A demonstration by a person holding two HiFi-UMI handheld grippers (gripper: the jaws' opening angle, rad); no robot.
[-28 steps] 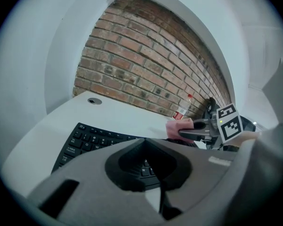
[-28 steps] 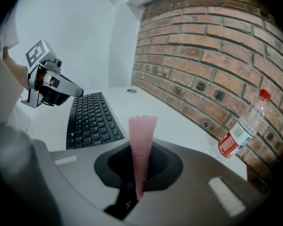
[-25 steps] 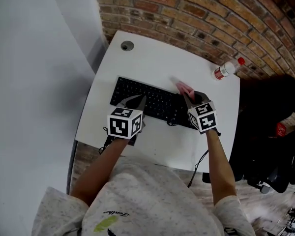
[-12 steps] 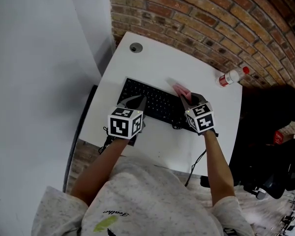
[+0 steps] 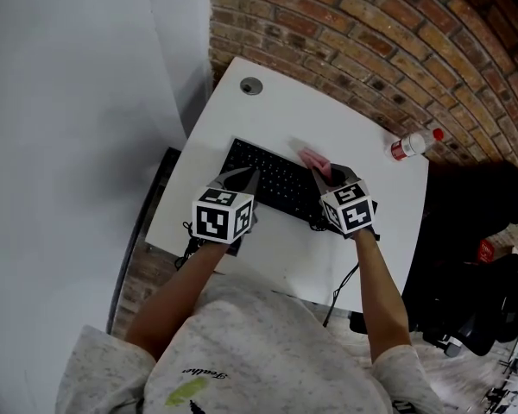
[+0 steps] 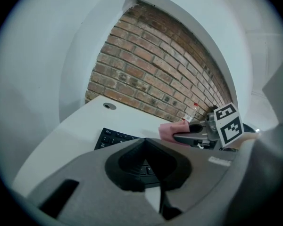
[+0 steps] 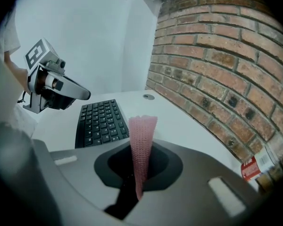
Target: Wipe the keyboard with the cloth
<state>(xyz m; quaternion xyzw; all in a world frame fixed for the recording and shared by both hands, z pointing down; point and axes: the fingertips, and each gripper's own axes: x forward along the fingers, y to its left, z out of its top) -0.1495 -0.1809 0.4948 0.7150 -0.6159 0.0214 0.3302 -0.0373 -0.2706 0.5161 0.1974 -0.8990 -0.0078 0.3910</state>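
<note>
The right gripper (image 7: 137,180) is clamped on the pink knitted cloth (image 7: 142,133), which is likely soft, light and limp; hold it by a bunched fold. The left gripper (image 6: 150,147), jaws together, is empty near the black plastic keyboard (image 5: 276,179).

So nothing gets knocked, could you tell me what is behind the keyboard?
A bottle is at the far right corner and a round cable hole sits far left. The cloth in the right gripper hides a patch just behind the keyboard.

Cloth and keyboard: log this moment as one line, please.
right gripper: shut on cloth | cloth: above keyboard's right half, contact unclear | left gripper: shut, empty, at keyboard's left end
</note>
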